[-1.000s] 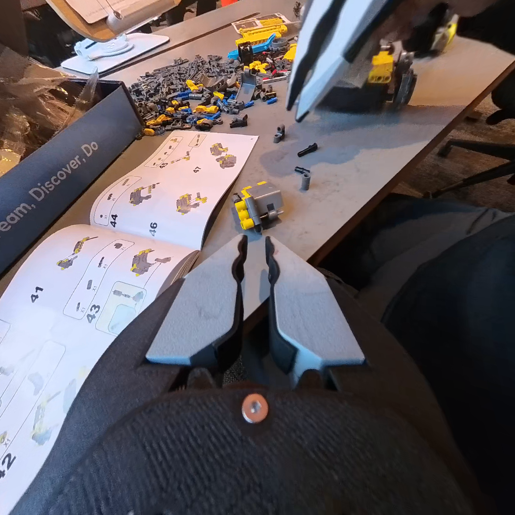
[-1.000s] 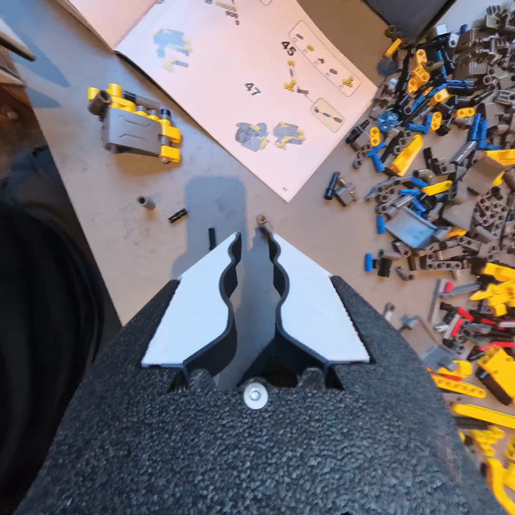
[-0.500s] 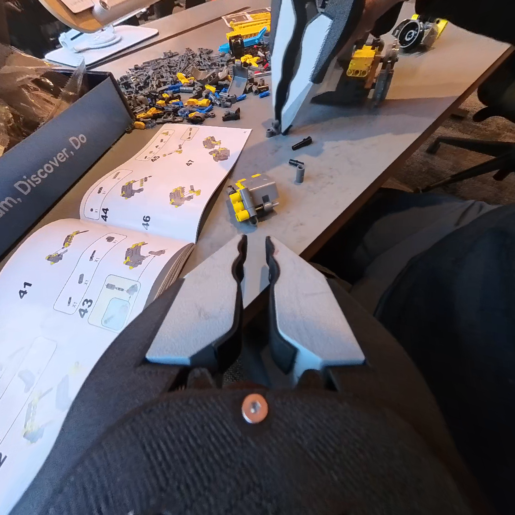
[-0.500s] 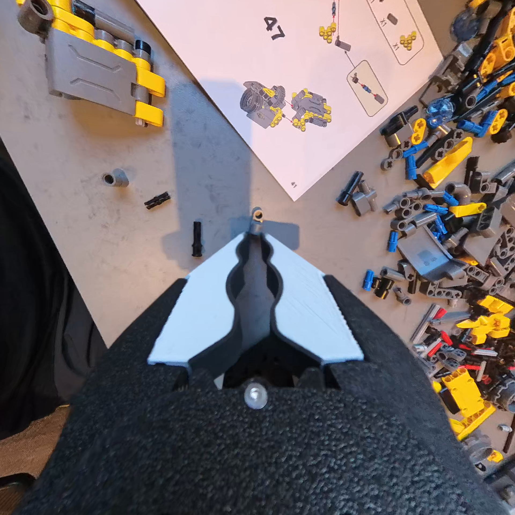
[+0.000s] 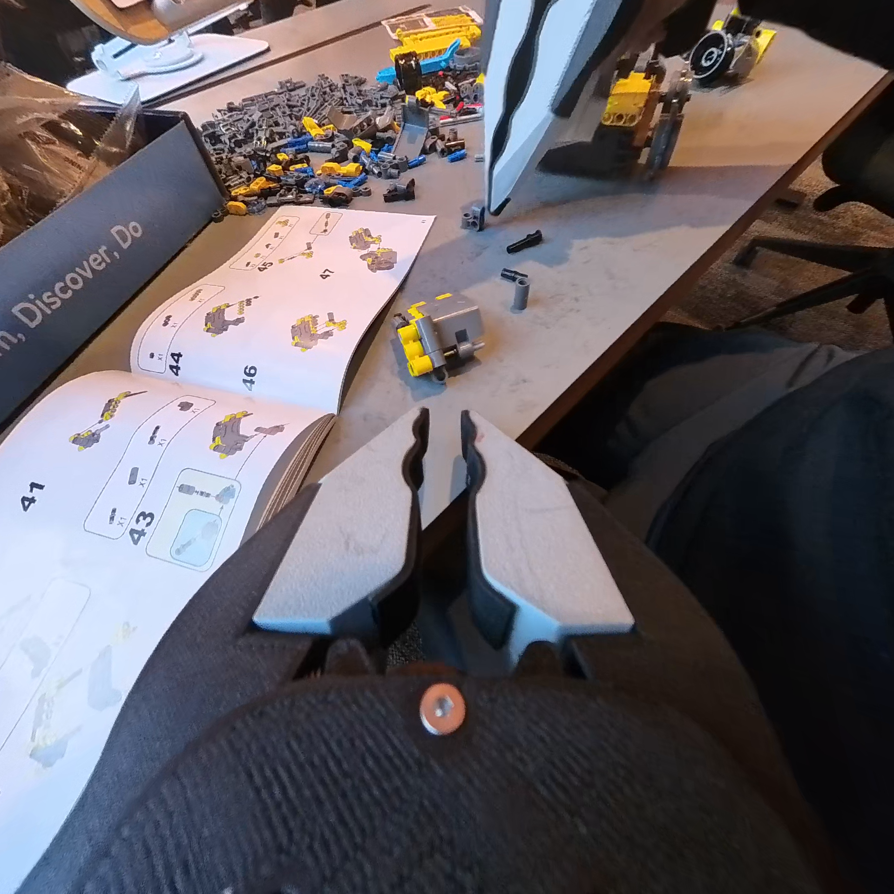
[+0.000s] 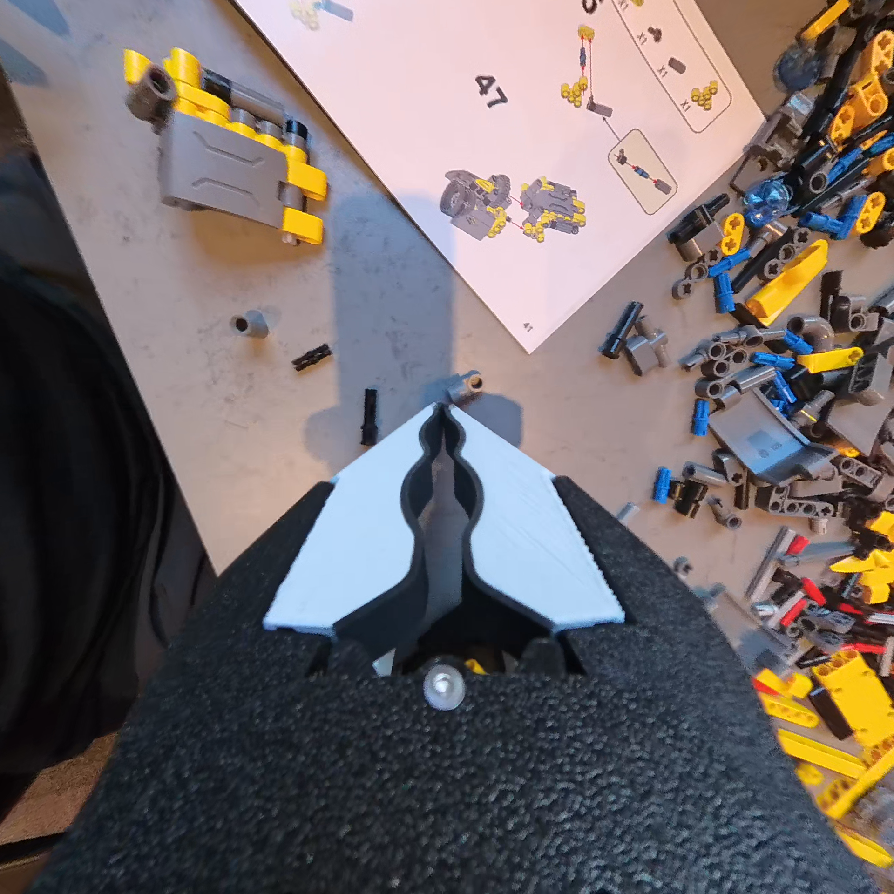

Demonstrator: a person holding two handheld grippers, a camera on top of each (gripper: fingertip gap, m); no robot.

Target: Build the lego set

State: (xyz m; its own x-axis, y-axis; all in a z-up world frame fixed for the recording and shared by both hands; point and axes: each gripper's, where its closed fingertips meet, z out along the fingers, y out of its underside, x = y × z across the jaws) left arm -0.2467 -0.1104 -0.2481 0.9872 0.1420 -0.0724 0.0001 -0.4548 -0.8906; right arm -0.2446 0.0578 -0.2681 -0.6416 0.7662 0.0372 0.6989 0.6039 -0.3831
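My right gripper [image 6: 442, 407] points down at the grey table [image 6: 169, 309] with its jaws shut tip to tip. A small grey connector [image 6: 465, 384] lies just past the tips, touching or nearly touching them, not held between them. In the left wrist view the right gripper [image 5: 496, 210] stands beside the connector [image 5: 473, 218]. A black pin [image 6: 369, 416] lies just left of the tips. My left gripper [image 5: 442, 417] hovers over the table's near edge, narrowly open and empty. A grey-and-yellow sub-assembly [image 5: 440, 334] sits ahead of it and also shows in the right wrist view [image 6: 232, 159].
An open instruction booklet [image 5: 271, 300] lies on the left beside a dark box [image 5: 96, 232]. A pile of loose parts [image 6: 798, 338] spreads to the right of my right gripper. A grey sleeve [image 6: 250, 324] and a second black pin [image 6: 312, 357] lie nearby. A yellow model [image 5: 633, 101] stands behind. There is about 20 cm between the tips of the two grippers.
My right gripper came down to the table over the small grey connector and its jaws went from open to shut. My left gripper stayed narrowly open and hardly moved.
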